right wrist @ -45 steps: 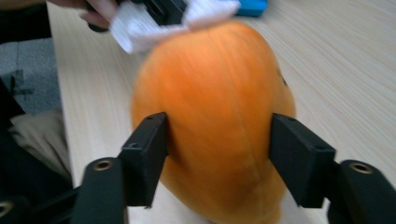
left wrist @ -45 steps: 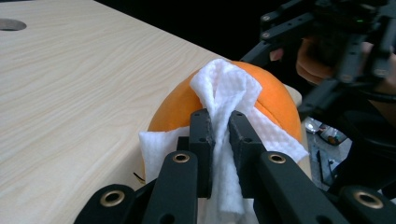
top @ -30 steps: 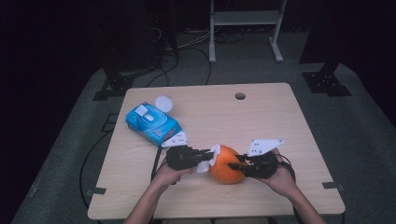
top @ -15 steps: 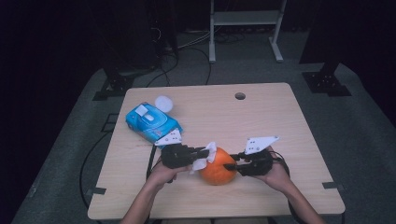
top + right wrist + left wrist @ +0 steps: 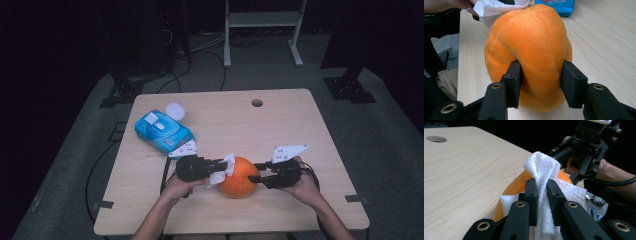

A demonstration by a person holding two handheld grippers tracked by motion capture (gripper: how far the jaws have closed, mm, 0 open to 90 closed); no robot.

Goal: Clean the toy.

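Note:
An orange plush pumpkin (image 5: 239,179) stands on the wooden table (image 5: 280,125) near its front edge. My right gripper (image 5: 256,175) comes at it from the right and is shut on its side, the jaws pressing into the plush (image 5: 531,37). My left gripper (image 5: 225,166) is shut on a crumpled white wipe (image 5: 223,169) and holds it against the pumpkin's upper left. In the left gripper view the wipe (image 5: 541,165) rises from between the jaws over the pumpkin (image 5: 510,191), with the right gripper (image 5: 574,157) beyond.
A blue pack of wipes (image 5: 163,131) lies at the back left, with a small white round lid (image 5: 175,110) behind it. A cable hole (image 5: 257,103) sits near the far edge. The pack (image 5: 555,5) also appears behind the pumpkin in the right gripper view.
The pumpkin and both grippers shifted slightly left, then back to the right. The wipe stays pressed on the pumpkin's top left, and both grips hold.

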